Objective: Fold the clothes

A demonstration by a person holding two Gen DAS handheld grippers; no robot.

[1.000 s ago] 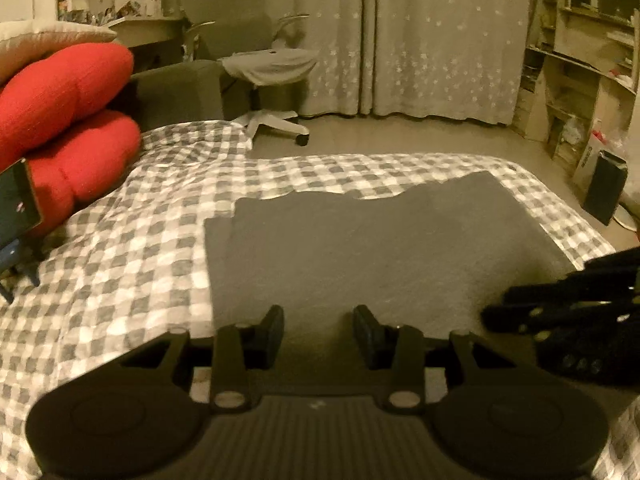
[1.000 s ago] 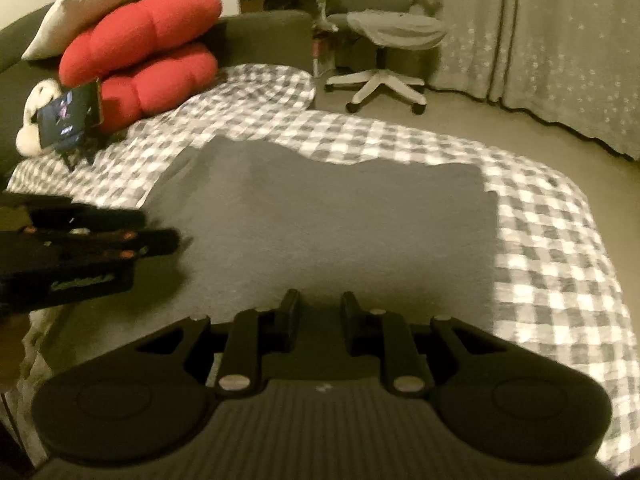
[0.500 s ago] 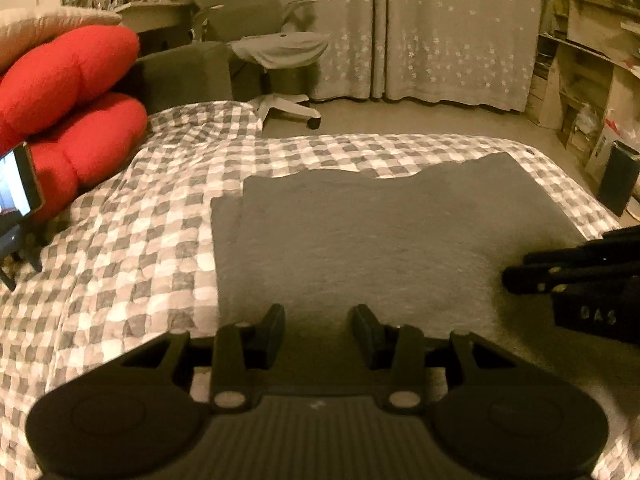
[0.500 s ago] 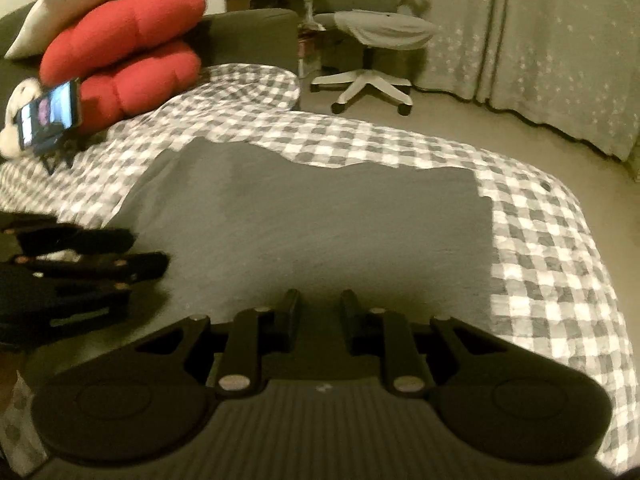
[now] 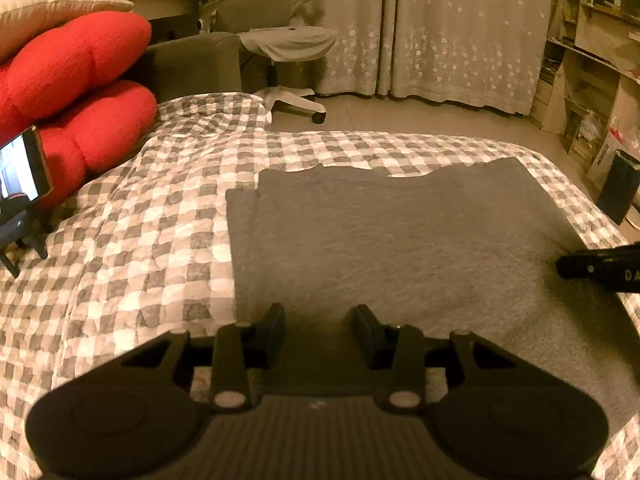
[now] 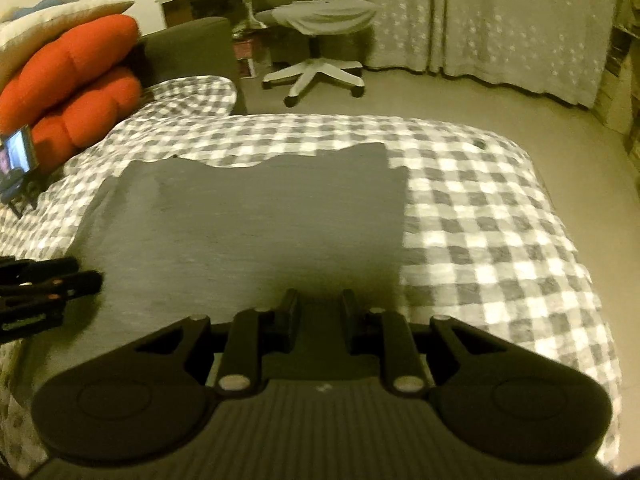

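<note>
On the checked bedspread [image 5: 160, 240], a gray garment [image 5: 380, 240] lies flat.

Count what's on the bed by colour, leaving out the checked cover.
Red: 2, the red cushions
Dark grey: 1, the folded garment
Cream: 1, the pillow
Black: 1, the phone on its stand
Total: 5

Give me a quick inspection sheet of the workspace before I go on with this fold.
Surface: checkered bedspread, rumpled at its far left corner.
Job's things: dark grey garment lying flat, partly folded, a layer edge showing along its left side.
Clutter: phone on a stand; red cushions.
Grippers: left gripper and right gripper over the garment's near edge, jaws apart, nothing visibly clamped.
Cables: nothing seen.
Surroundings: office chair, curtains, shelves.
</note>
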